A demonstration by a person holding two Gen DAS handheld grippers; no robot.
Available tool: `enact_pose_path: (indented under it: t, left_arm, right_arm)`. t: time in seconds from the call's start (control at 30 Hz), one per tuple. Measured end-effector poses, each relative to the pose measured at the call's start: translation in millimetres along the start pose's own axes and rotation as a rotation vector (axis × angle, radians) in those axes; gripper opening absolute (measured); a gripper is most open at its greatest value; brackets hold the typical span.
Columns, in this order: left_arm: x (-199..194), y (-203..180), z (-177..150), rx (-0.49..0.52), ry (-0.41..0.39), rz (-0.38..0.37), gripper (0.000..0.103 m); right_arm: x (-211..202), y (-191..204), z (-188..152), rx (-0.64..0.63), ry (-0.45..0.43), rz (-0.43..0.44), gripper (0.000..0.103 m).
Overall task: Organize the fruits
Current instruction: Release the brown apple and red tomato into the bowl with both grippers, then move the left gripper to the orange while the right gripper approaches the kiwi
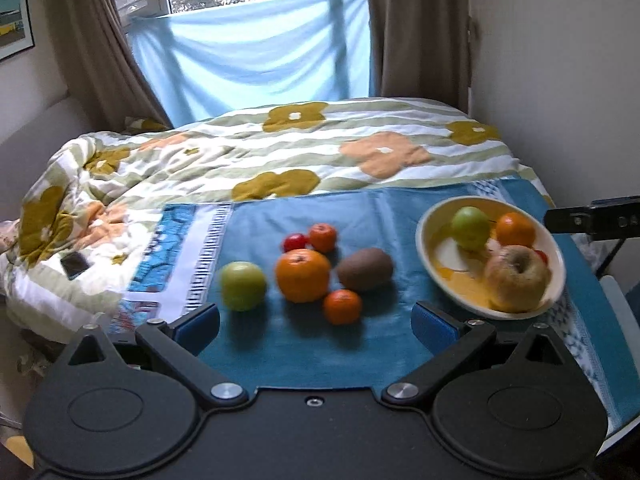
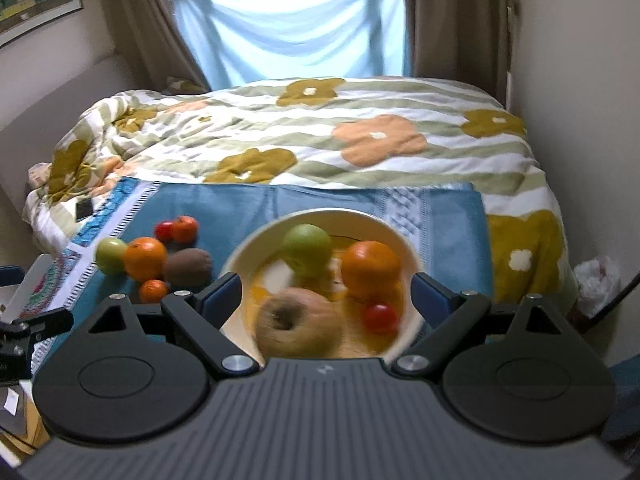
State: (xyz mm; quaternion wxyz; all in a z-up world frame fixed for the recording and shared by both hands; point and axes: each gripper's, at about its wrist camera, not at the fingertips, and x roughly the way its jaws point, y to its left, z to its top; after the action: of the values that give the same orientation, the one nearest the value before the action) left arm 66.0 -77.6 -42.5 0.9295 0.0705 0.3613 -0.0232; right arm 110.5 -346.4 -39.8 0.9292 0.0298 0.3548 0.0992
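A cream bowl (image 1: pixel 428 236) on a blue cloth (image 1: pixel 280 344) holds a green apple (image 1: pixel 470 227), an orange (image 1: pixel 515 230), a brownish apple (image 1: pixel 516 276) and a small red tomato (image 2: pixel 381 318). Loose on the cloth lie a green apple (image 1: pixel 243 286), a big orange (image 1: pixel 303 275), a kiwi (image 1: pixel 365 269), two small oranges (image 1: pixel 342 306) (image 1: pixel 323 237) and a red tomato (image 1: pixel 295 242). My left gripper (image 1: pixel 316 320) is open and empty, just short of the loose fruit. My right gripper (image 2: pixel 326 300) is open, its fingers either side of the bowl (image 2: pixel 248 248), above it.
The cloth lies on a bed with a flowered duvet (image 1: pixel 320 148). A dark phone (image 1: pixel 74 265) lies on the duvet at left. A wall (image 1: pixel 560 60) stands close on the right. The right gripper's body (image 1: pixel 592 218) shows at the left wrist view's right edge.
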Motion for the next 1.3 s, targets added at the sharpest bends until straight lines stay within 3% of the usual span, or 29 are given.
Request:
enact_pose_path:
  t: [0.17,0.6,0.87,1.03,1.3]
  left_arm:
    - [4,28,7,0.062,0.001,-0.026,0.103]
    - [68,74,40,0.281,0.083,-0.261,0.103]
    - [134,72,53,0.369,0.179,-0.39,0.1]
    - [170,67,58,0.381,0.258,-0.459,0.093]
    - [201,55,62,0.396,0.329,-0.523,0.089]
  right_arm:
    - [2,32,8,0.005,0.018,0.021,0.103]
    - [49,109,26,-0.044,0.1,-0.005,0.103]
    - [90,125,31,-0.105,0.155,-0.018,0.103]
    - [112,131,29,-0.207,0.193,-0.019,0.103]
    - [140,137,26,-0.332,0.258,0.018,0.103]
